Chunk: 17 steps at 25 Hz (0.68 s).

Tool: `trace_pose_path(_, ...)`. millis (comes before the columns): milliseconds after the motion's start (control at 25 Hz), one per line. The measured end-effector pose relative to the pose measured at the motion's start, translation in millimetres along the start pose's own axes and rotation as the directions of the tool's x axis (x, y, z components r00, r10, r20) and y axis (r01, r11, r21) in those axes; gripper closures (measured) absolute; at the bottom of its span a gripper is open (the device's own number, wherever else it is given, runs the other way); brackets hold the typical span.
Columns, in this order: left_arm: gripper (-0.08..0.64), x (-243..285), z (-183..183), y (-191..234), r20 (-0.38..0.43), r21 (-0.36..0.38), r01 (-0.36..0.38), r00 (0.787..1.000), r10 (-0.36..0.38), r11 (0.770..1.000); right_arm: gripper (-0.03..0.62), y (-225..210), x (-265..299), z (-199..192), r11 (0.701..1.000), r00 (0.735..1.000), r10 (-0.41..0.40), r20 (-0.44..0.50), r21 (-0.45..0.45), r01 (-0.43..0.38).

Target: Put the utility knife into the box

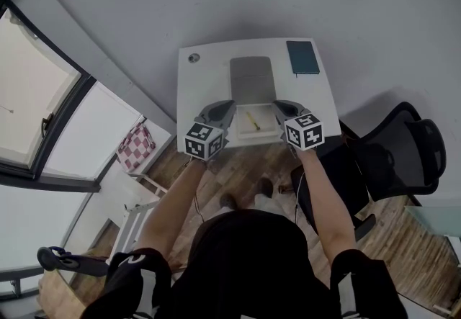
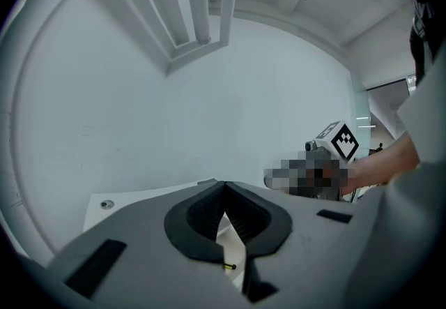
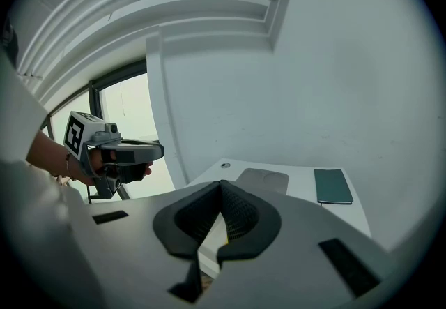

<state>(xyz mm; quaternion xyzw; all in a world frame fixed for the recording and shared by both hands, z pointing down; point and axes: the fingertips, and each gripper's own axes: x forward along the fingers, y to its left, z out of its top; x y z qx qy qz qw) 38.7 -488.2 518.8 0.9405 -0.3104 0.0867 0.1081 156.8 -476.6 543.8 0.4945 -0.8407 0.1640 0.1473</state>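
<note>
The person's dark torso (image 1: 252,267) filled the near edge of the head view. Only that view showed the yellow utility knife (image 1: 252,121) whole, lying inside the open white box (image 1: 256,135) on the table (image 1: 205,76). The bodies of the left gripper (image 1: 229,106) and the right gripper (image 1: 279,106) covered the box's sides. Both had their jaws closed on nothing. The left gripper view caught only a yellow sliver below its jaws, and the right gripper view showed the far-right notebook (image 3: 332,185).

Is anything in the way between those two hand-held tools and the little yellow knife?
Nothing visible. The slim yellow utility knife lies uncovered in the open white box, between the left tool and the right tool; both are shut and empty.
</note>
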Motion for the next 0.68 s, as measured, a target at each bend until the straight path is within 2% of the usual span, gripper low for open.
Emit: trace_pose_path(680,0.534,1.1,-7.4,0.9,-0.021,-0.006,0.004,1.000,-0.004,1.000,0.578,-0.7,0.5,-5.6,1.000,1.000,-0.021,-0.006,0.011,0.021)
